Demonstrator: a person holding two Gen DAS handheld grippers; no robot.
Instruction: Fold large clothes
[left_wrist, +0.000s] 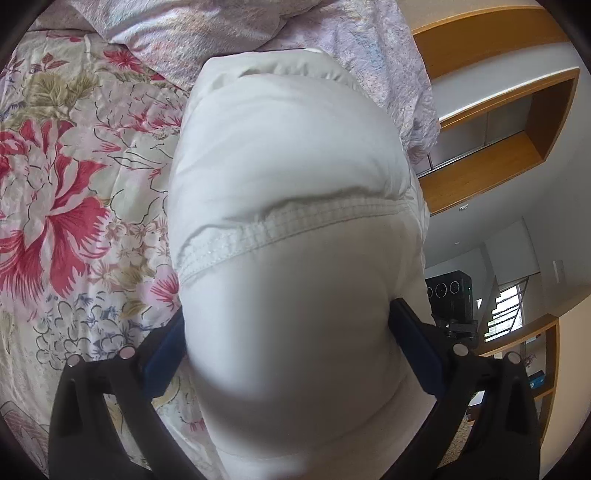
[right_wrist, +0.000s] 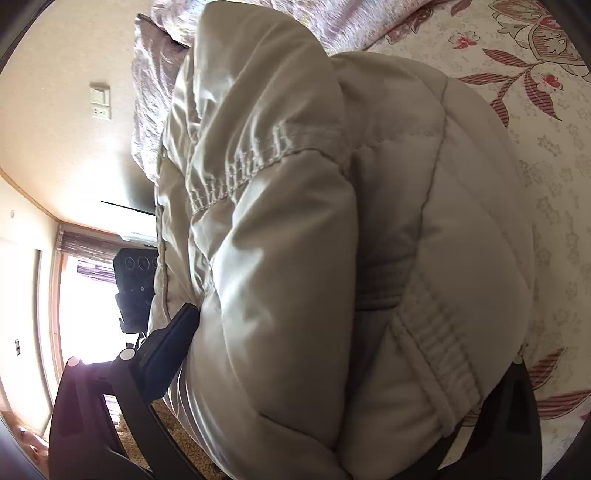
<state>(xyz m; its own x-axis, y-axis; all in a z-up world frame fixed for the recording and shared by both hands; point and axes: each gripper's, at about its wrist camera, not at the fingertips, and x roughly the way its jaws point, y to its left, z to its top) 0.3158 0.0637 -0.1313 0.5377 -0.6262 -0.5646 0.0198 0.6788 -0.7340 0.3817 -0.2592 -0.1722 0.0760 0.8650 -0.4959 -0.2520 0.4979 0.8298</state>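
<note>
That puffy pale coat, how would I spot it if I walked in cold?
Look at the bed with the floral bedspread. On it, in front of a crumpled lilac quilt, bulges the cream padded jacket, pinched by both grippers. It alone is plain and unpatterned, with stitched elastic seams.
</note>
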